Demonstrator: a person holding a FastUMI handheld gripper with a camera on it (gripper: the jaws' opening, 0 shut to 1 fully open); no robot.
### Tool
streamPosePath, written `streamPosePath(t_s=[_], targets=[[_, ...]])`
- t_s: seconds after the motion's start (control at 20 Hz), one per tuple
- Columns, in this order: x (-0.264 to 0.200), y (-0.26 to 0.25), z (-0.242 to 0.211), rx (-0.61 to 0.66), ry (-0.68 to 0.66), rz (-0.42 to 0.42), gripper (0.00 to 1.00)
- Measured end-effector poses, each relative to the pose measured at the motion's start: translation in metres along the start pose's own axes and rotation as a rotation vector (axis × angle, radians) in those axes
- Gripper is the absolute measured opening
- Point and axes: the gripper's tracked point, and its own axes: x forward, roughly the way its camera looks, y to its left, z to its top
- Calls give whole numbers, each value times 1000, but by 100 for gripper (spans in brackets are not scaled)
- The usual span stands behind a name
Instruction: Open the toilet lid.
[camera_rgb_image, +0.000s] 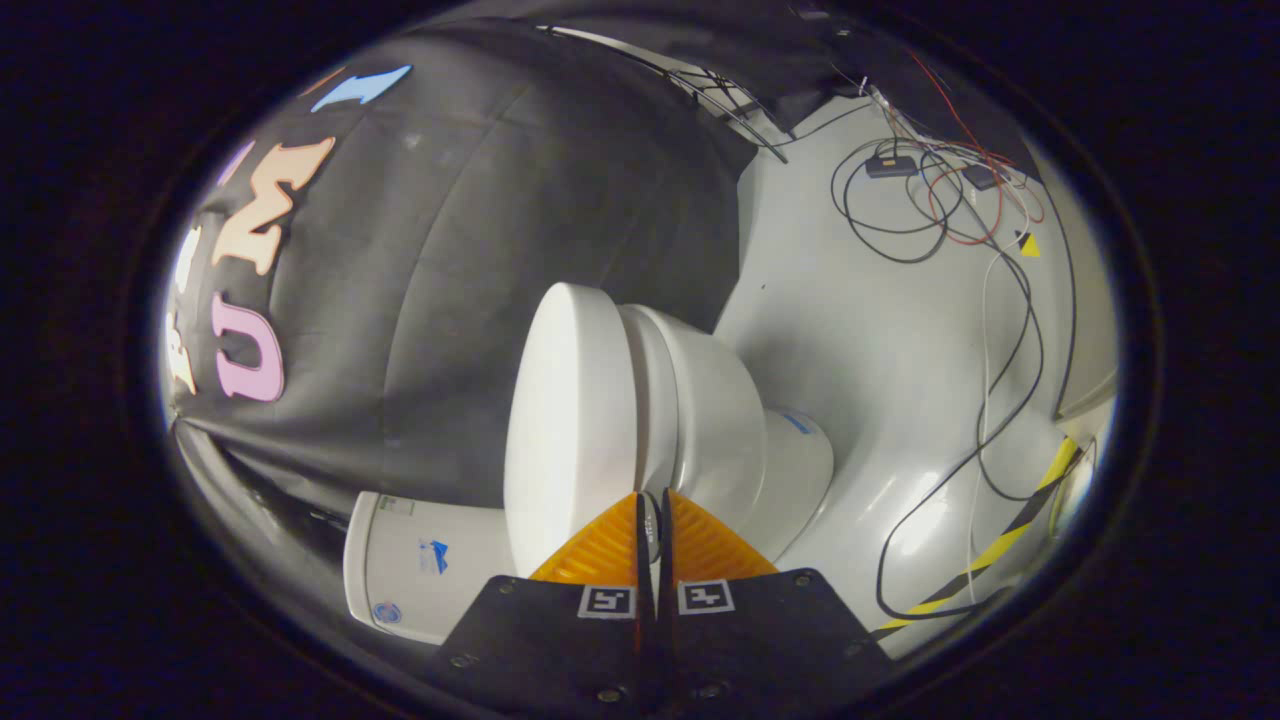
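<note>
Though the view is rolled sideways, tank (415, 560) sits left, then toilet lid (565, 430) w/ gripper (652, 512) fingers nearly closed, a thin gap, tips at its rim; bowl (720, 420) right. Lid looks down on seat: lifting prob. not begun, can't tell grip.

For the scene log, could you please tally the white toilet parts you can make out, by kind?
Toilet lid: 1, raised off the bowl, with the gripper fingers nearly closed around its edge.
Toilet bowl: 1
Toilet tank: 1
Total: 3
</note>
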Motion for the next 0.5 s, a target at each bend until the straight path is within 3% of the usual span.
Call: streamPosePath(t_s=[0.15,0.5], targets=[[1,6,-2,7,11,14,1],[-11,28,2,-127,-7,47,1]])
